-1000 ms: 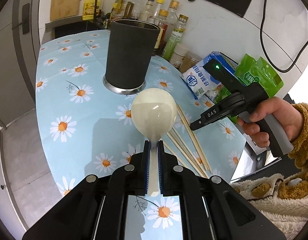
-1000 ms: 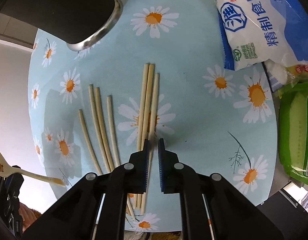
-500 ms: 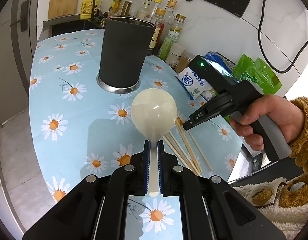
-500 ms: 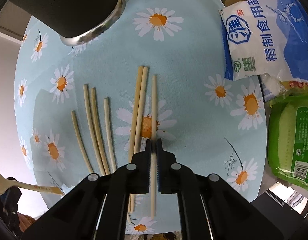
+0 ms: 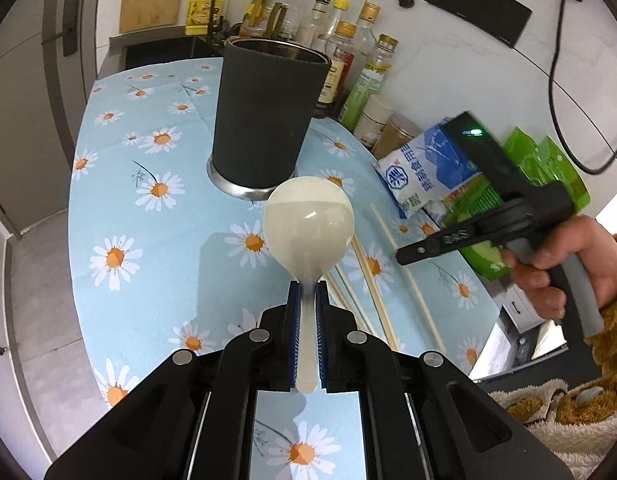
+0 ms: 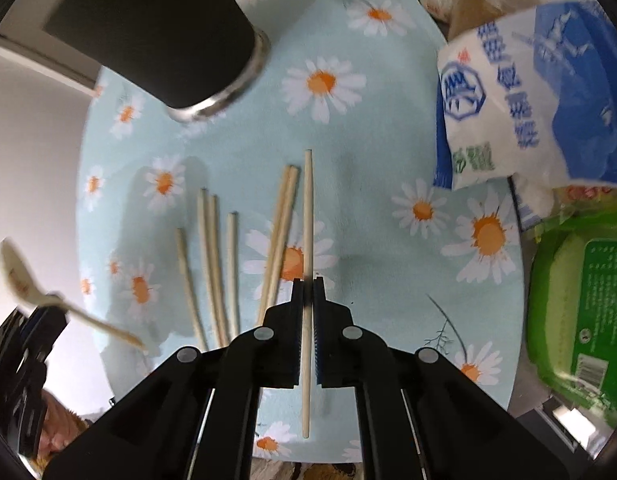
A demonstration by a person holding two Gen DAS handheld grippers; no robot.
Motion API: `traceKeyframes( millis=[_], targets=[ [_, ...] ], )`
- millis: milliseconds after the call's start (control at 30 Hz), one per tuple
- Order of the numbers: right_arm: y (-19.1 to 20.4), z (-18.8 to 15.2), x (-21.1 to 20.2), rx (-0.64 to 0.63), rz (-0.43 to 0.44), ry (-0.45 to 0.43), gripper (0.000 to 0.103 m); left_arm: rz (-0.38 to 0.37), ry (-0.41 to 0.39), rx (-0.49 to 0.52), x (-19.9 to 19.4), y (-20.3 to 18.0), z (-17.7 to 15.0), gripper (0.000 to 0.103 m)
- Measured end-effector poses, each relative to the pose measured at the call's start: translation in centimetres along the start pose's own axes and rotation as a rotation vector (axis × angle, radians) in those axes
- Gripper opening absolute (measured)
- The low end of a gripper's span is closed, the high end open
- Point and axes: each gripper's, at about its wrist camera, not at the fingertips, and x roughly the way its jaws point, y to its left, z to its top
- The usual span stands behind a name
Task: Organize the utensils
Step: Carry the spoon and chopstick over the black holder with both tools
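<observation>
A single wooden chopstick (image 6: 307,216) is clamped between the closed pads of the right gripper (image 6: 307,280); it runs straight along the line of the fingers, its far end reaching out ahead of the tips and its near end passing back under the gripper body. It appears to be held just above the daisy-print tablecloth (image 6: 368,208), though contact with the cloth cannot be ruled out. Just to its left in the right wrist view, two chopsticks (image 6: 282,236) are seen lying side by side on the cloth, and further left four more (image 6: 212,256) are spread loosely. A cream-coloured spoon (image 5: 308,228) is gripped by its handle in the closed left gripper (image 5: 307,286), its bowl raised ahead of the fingertips and above the cloth. Beyond the bowl, a black utensil holder (image 5: 264,116) with a metal base is seen standing upright on the table. To the right a blue-and-white bag (image 6: 520,96) and a green packet (image 6: 580,304) are placed, and bottles (image 5: 364,60) are lined up against the wall behind.
</observation>
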Motion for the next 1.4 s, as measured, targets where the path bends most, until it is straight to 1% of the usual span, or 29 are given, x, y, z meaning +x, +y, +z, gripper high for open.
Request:
traceKeyframes(
  millis=[100, 167, 200, 300, 367, 500, 600, 633, 667, 700, 733, 800, 933, 1100, 1200, 1400],
  targets=[
    [0.5, -0.3, -1.9, -0.043, 0.058, -0.033, 0.006, 0.014, 0.003, -0.025, 0.3, -0.2, 0.7, 0.006],
    [0.8, -0.3, -3.1, -0.105, 0.118, -0.061, 0.006, 0.029, 0.015, -0.042, 0.6, -0.6, 1.2, 0.006],
    [1.2, -0.3, -3.6, -0.135, 0.135, -0.078, 0.006, 0.039, 0.013, -0.044, 0.6, -0.8, 1.4, 0.006],
    [1.9, -0.5, -5.4, -0.234, 0.190, -0.154, 0.006, 0.055, -0.022, -0.044, 0.4, -1.5, 2.2, 0.006],
    [2.5, -0.7, -6.5, -0.277, 0.236, -0.206, 0.006, 0.067, -0.044, -0.051, 0.1, -1.8, 2.6, 0.006],
    [2.7, -0.4, -8.5, -0.334, 0.314, -0.312, 0.006, 0.080, -0.101, -0.080, -0.5, -2.1, 3.9, 0.006],
    [2.6, -0.1, -9.9, -0.380, 0.350, -0.391, 0.006, 0.089, -0.140, -0.075, -0.9, -2.6, 5.0, 0.006],
    [2.6, -0.1, -10.3, -0.394, 0.357, -0.421, 0.006, 0.091, -0.146, -0.069, -0.9, -2.8, 5.5, 0.006],
    [2.6, 0.0, -10.9, -0.424, 0.365, -0.481, 0.006, 0.094, -0.157, -0.068, -1.0, -3.0, 5.7, 0.006],
    [2.6, 0.1, -11.2, -0.437, 0.365, -0.523, 0.006, 0.093, -0.173, -0.066, -1.2, -3.1, 6.1, 0.006],
    [2.6, 0.3, -11.4, -0.439, 0.365, -0.556, 0.006, 0.090, -0.192, -0.062, -1.4, -3.3, 6.5, 0.006],
    [2.5, 0.7, -11.8, -0.439, 0.412, -0.598, 0.006, 0.099, -0.220, -0.050, -1.6, -3.7, 7.2, 0.006],
    [2.4, 1.6, -12.9, -0.434, 0.458, -0.712, 0.006, 0.111, -0.272, -0.040, -2.1, -3.9, 8.6, 0.006],
    [2.6, 3.2, -14.3, -0.416, 0.457, -0.821, 0.006, 0.124, -0.347, -0.035, -3.2, -3.8, 10.9, 0.006],
    [2.6, 4.5, -15.5, -0.399, 0.500, -0.884, 0.006, 0.127, -0.386, -0.027, -3.7, -3.7, 12.3, 0.006],
    [2.7, 6.5, -17.6, -0.363, 0.525, -0.998, 0.006, 0.137, -0.461, -0.007, -4.6, -3.2, 14.8, 0.006]
  ],
)
